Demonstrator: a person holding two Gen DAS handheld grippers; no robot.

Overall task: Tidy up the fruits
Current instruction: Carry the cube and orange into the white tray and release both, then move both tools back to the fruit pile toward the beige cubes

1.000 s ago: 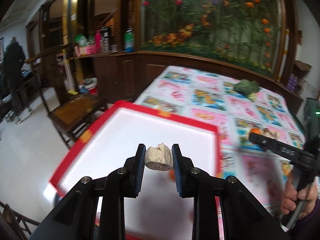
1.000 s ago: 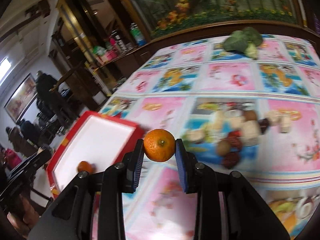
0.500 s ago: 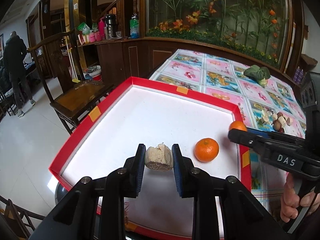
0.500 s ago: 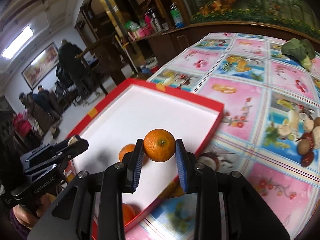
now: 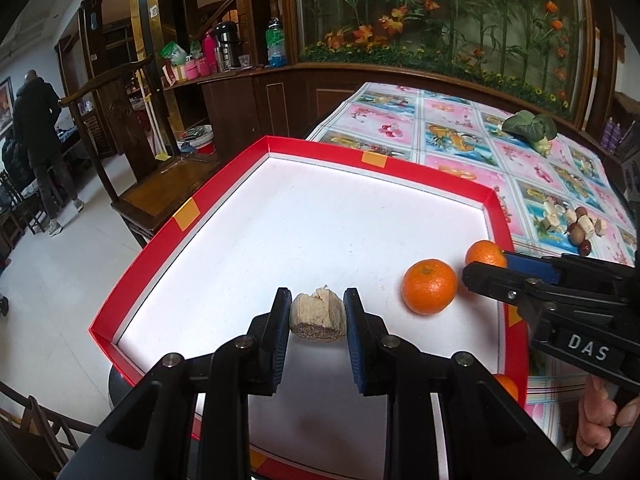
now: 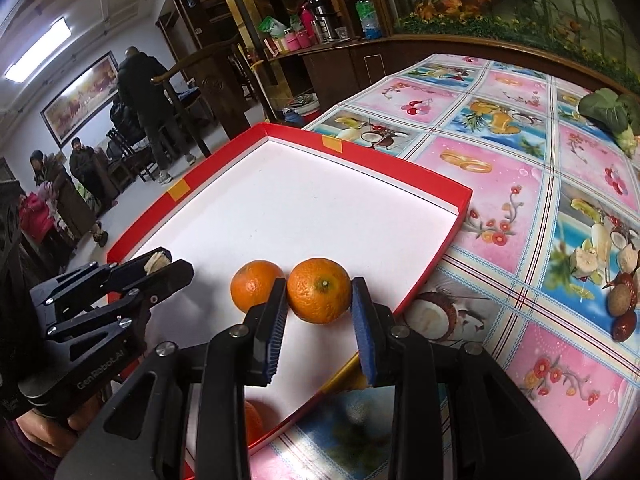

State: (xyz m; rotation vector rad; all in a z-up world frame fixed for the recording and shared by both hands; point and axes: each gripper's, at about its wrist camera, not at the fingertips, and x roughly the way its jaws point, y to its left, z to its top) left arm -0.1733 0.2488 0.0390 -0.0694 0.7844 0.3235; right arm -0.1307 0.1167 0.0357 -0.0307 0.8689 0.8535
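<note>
Left gripper clamped on a beige fruit chunk above the red tray; right gripper clamped on a tangerine (a second tangerine just beside).

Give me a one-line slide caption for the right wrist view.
Right tool brackets a round orange tangerine above the white-lined red tray, beside a second tangerine.

Dark wood cabinetry lines a room with a pale tiled floor, where a carved wooden chair stands beside the counter. A glass-fronted flower display fills the far wall; a ceiling strip light glows above a framed painting.
</note>
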